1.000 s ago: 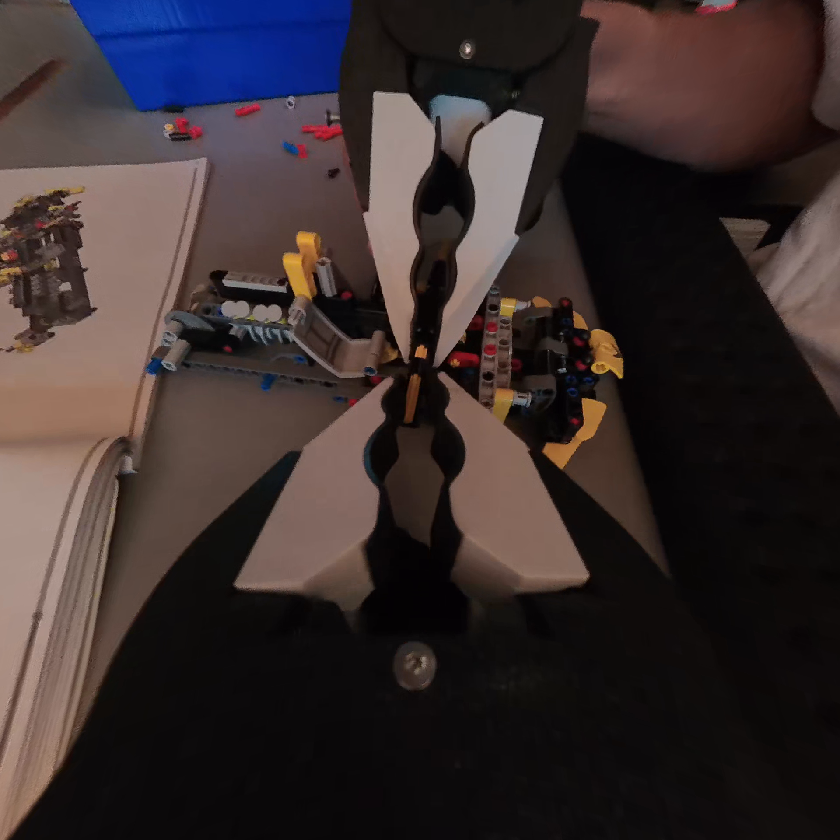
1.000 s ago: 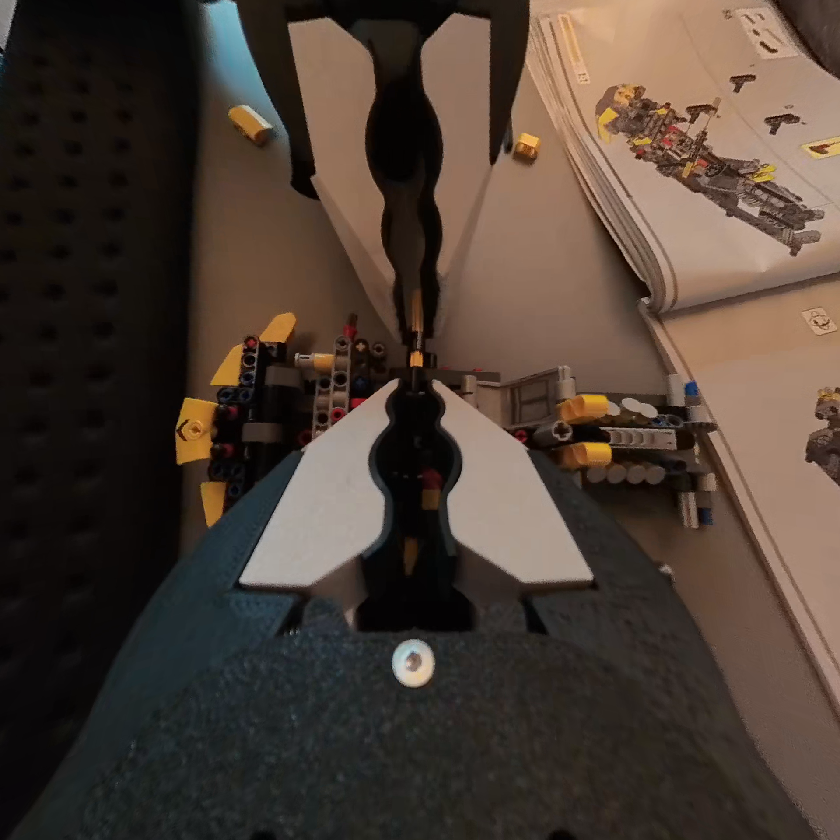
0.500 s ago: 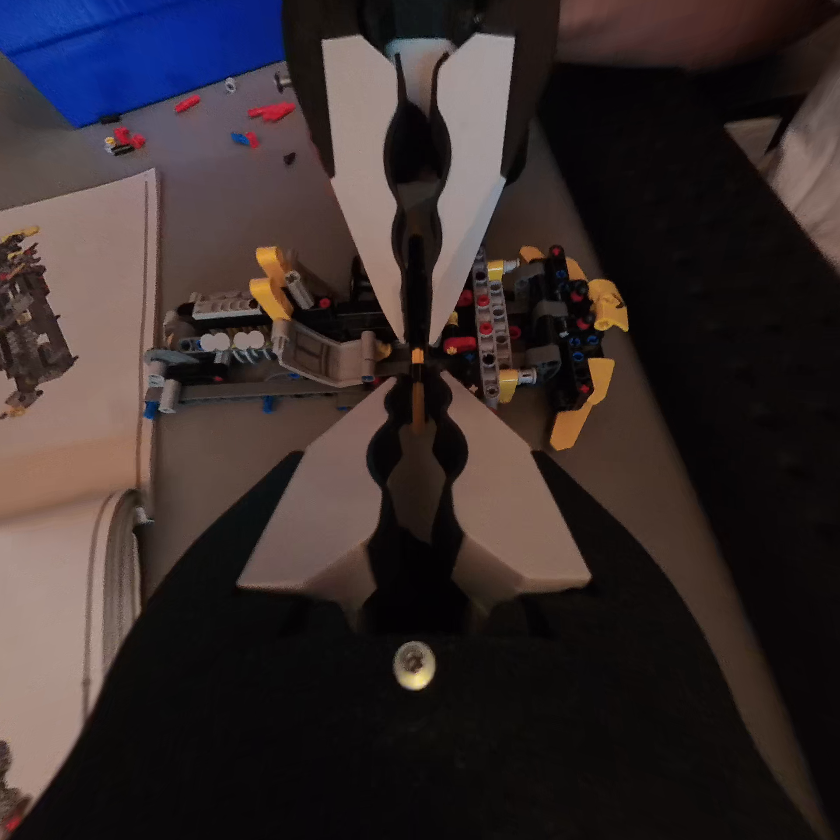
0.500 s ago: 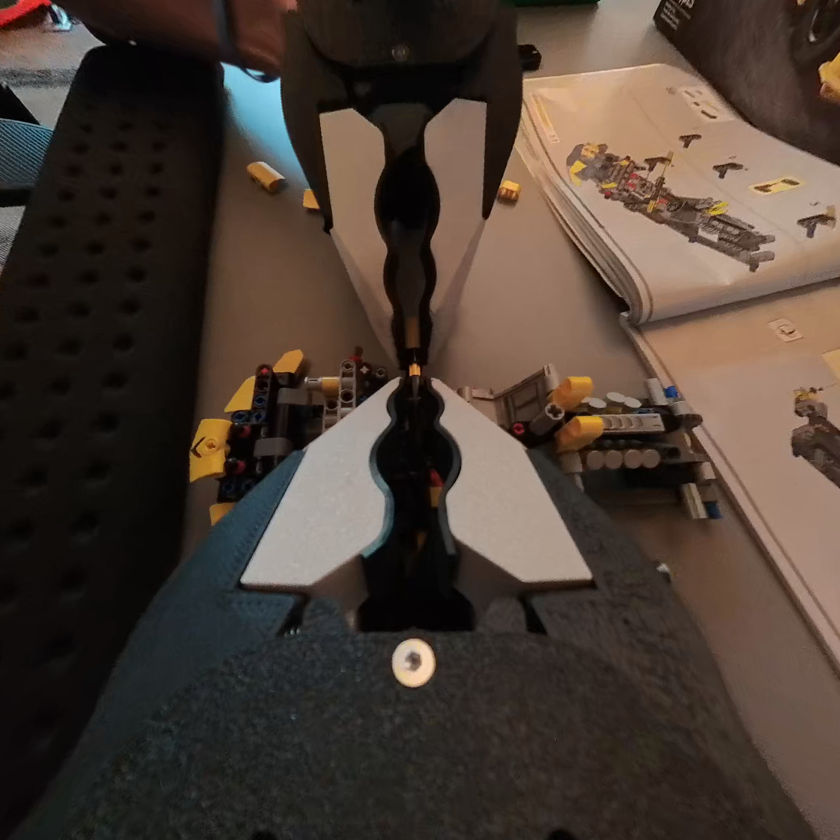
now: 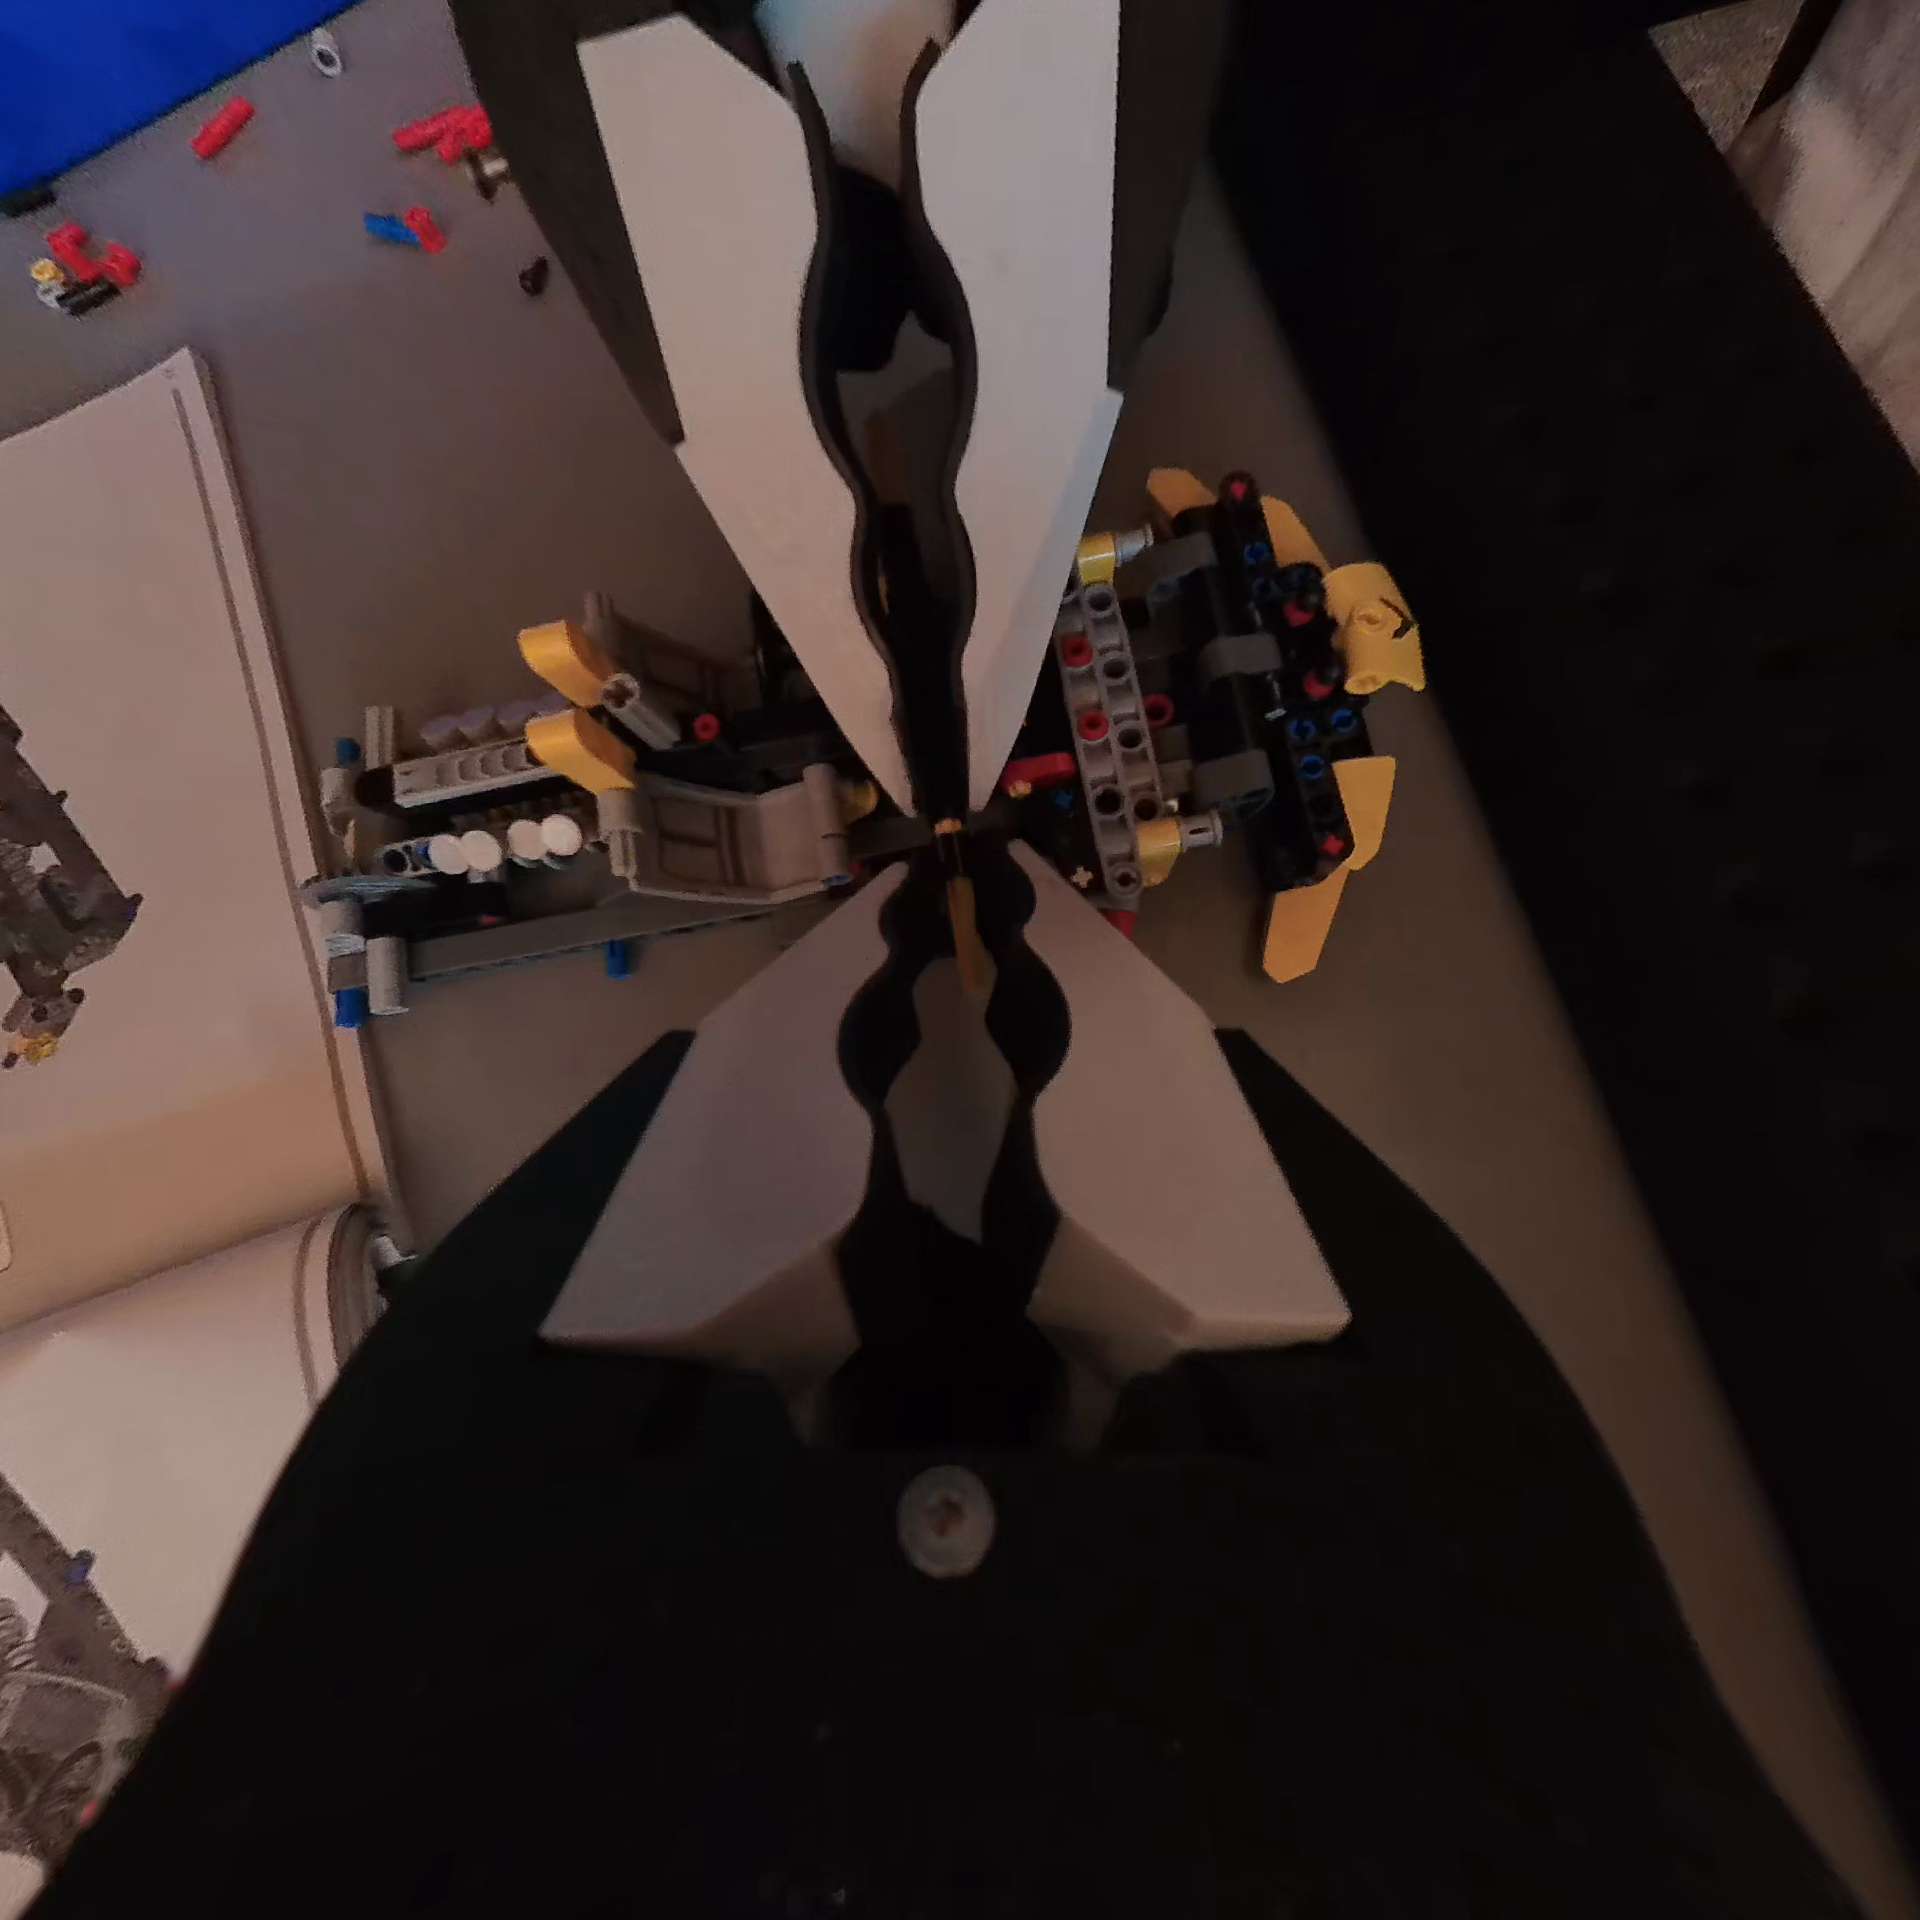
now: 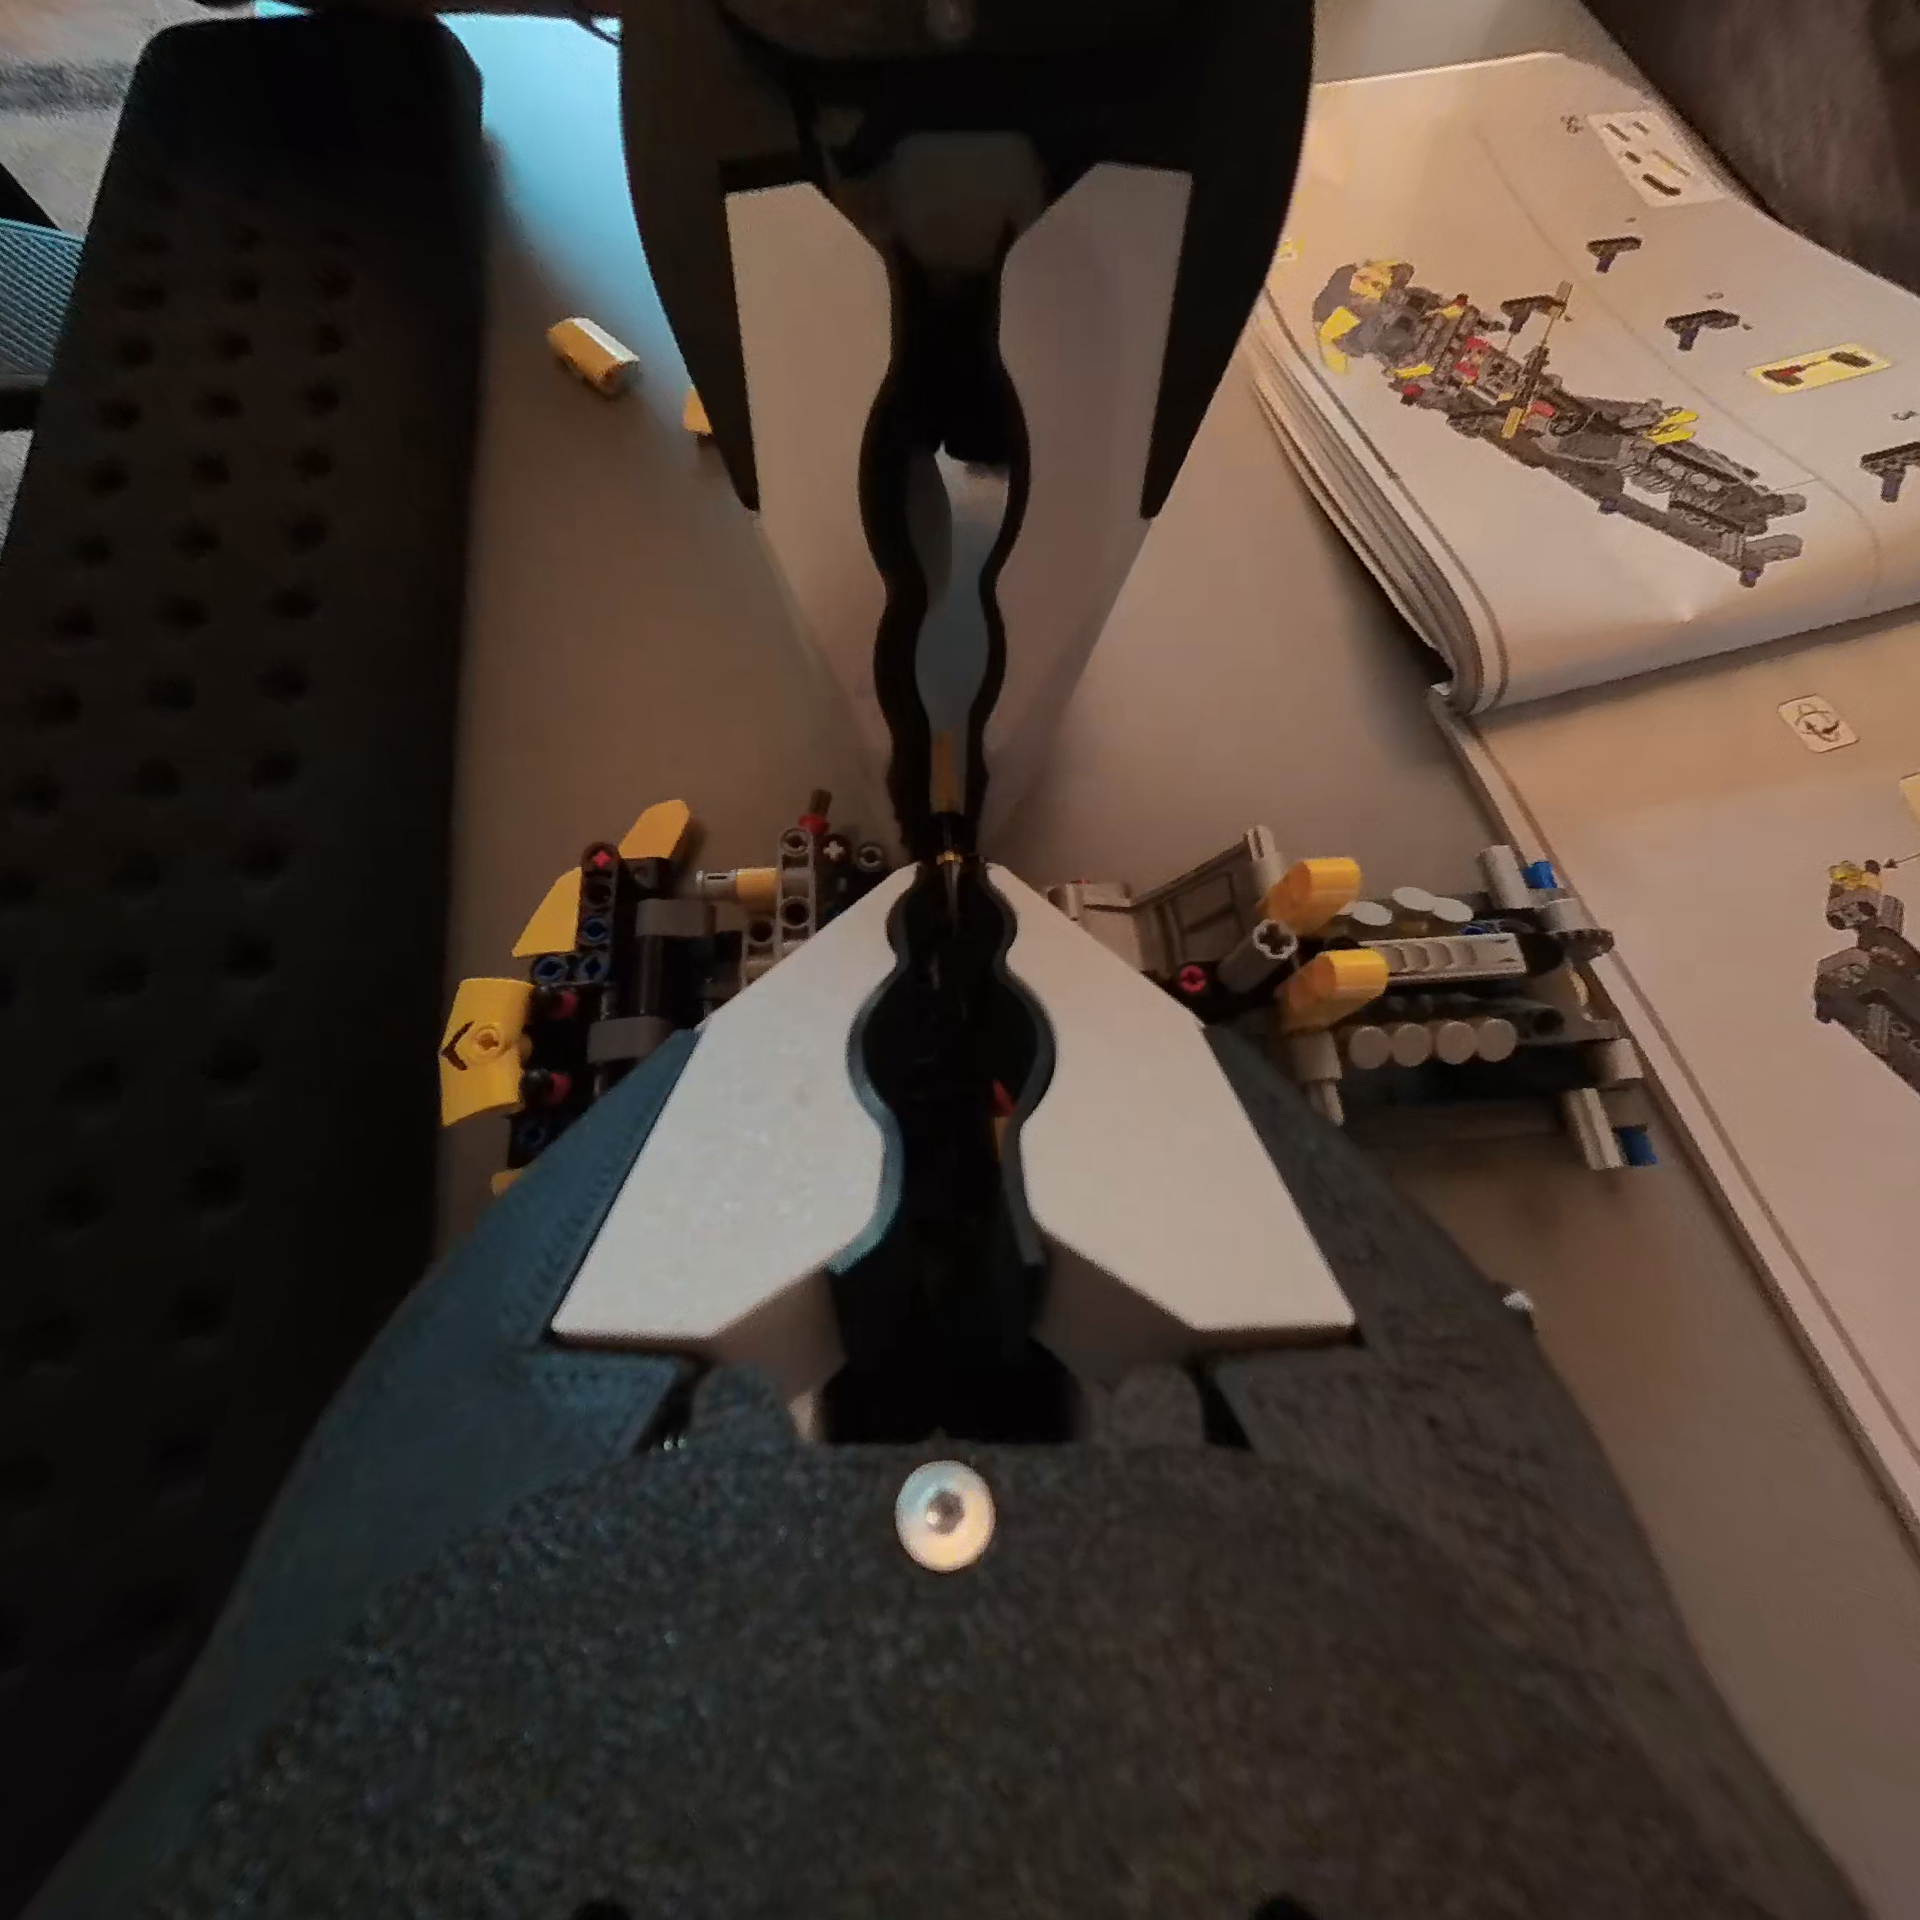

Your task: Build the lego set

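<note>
My left gripper [image 5: 951, 868] is shut on a thin yellow axle [image 5: 966, 925]. My right gripper [image 6: 945, 878] is shut on a thin black rod-like piece [image 5: 920, 665]. The two grippers meet tip to tip, and the pieces touch end to end at a small yellow band [image 5: 945, 828]. They are held just above the partly built model [image 5: 727, 831], a grey, black and yellow chassis lying on the table. In the right wrist view the model [image 6: 1403, 977] lies behind the fingertips, and the left gripper [image 6: 940, 826] comes in from the top with the yellow axle [image 6: 943, 758].
An open instruction booklet [image 5: 125, 727] [image 6: 1558, 416] lies beside the model. A black perforated pad [image 6: 208, 623] borders the other side. Loose red pieces [image 5: 436, 130] and a blue bin [image 5: 125, 62] sit at the back. A loose yellow piece [image 6: 590, 356] lies behind. My two grippers' fingertips are within a few centimetres of each other.
Both grippers stayed shut and tip to tip. They moved closer together, so each fills more of the other's view. The left view shifted, and the model now sits higher in frame.
</note>
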{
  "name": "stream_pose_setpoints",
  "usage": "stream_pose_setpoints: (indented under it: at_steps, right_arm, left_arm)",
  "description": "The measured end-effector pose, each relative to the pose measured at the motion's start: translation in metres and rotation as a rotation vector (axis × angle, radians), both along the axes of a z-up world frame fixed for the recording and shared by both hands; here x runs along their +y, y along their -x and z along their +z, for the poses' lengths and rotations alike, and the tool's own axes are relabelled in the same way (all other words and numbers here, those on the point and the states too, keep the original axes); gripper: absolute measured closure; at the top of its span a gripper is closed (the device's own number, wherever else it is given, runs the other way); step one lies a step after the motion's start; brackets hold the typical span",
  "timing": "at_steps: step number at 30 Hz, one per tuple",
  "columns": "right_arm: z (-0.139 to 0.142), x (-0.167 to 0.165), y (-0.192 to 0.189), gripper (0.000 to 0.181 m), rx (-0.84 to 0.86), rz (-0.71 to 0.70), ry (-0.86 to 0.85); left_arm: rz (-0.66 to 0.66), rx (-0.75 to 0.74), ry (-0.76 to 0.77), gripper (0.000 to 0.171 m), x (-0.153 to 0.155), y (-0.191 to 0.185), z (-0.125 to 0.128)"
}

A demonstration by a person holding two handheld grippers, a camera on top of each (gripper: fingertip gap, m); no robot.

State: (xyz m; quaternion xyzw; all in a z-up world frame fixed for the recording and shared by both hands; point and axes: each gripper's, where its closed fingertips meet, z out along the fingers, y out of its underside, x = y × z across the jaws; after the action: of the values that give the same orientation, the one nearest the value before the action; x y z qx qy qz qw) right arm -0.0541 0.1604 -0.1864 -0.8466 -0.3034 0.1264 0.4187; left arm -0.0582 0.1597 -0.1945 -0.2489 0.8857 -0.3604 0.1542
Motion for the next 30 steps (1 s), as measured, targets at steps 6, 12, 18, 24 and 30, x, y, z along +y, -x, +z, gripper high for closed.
stream_pose_setpoints:
  at_steps: [6,12,18,24,30]
  right_arm:
    - [0.016,-0.012,-0.013,0.156,0.112,-0.037,-0.024]
    - [0.003,-0.024,-0.025,0.16,0.064,-0.068,-0.017]
    - [-0.001,-0.022,-0.02,0.173,0.01,-0.043,-0.021]
    - [-0.002,-0.023,-0.02,0.173,0.03,-0.047,-0.023]
    - [-0.002,-0.023,-0.02,0.173,0.007,-0.037,-0.022]
  left_arm:
    - [0.066,0.015,0.099,0.166,0.004,0.005,0.0]
    - [0.083,-0.006,0.118,0.168,0.007,0.008,0.001]
    - [0.07,-0.038,0.108,0.169,0.003,0.006,0.001]
    - [0.068,-0.055,0.106,0.168,-0.001,0.002,0.002]
    - [0.051,-0.043,0.093,0.168,-0.003,0.001,0.003]
